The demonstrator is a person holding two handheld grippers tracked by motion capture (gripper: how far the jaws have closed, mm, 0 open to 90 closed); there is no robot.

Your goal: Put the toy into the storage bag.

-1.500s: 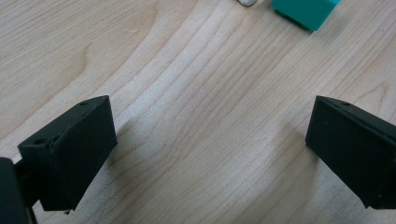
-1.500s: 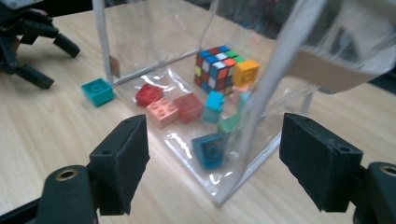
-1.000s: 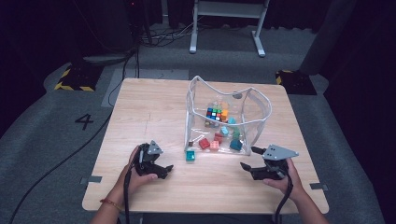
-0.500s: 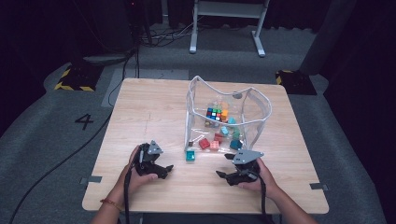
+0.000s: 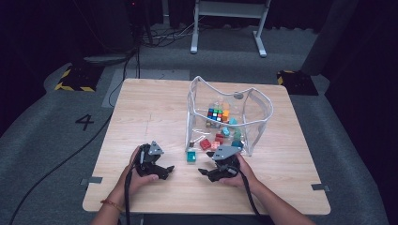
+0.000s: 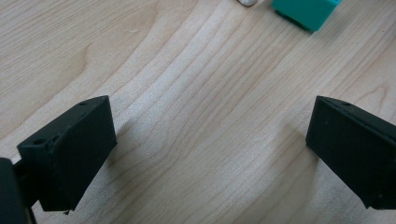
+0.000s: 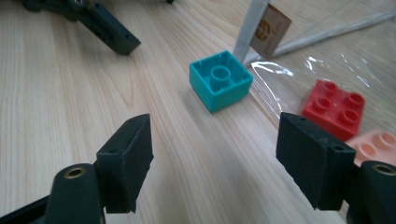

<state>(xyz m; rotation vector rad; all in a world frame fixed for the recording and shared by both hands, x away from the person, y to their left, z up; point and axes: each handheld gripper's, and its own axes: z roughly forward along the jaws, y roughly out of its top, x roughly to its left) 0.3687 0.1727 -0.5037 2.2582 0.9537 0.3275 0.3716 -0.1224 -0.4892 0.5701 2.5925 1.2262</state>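
The right gripper [image 7: 212, 163], jaws wide apart and empty, reaches for the teal block [image 7: 221, 80] and must close on it next.

**Pale wood grain, glossy plastic, matt black jaws**

The surface [image 7: 60, 84] is light wood, or perhaps a wood-look laminate, smooth with fine grain. The teal brick [image 7: 220, 80] and red brick [image 7: 334, 108] are smooth, faintly glossy plastic. The clear bag [image 5: 230, 117] is shiny film with white cloth-like edging. The right hand-held gripper [image 7: 212, 165] has matt black, slightly grainy pads.
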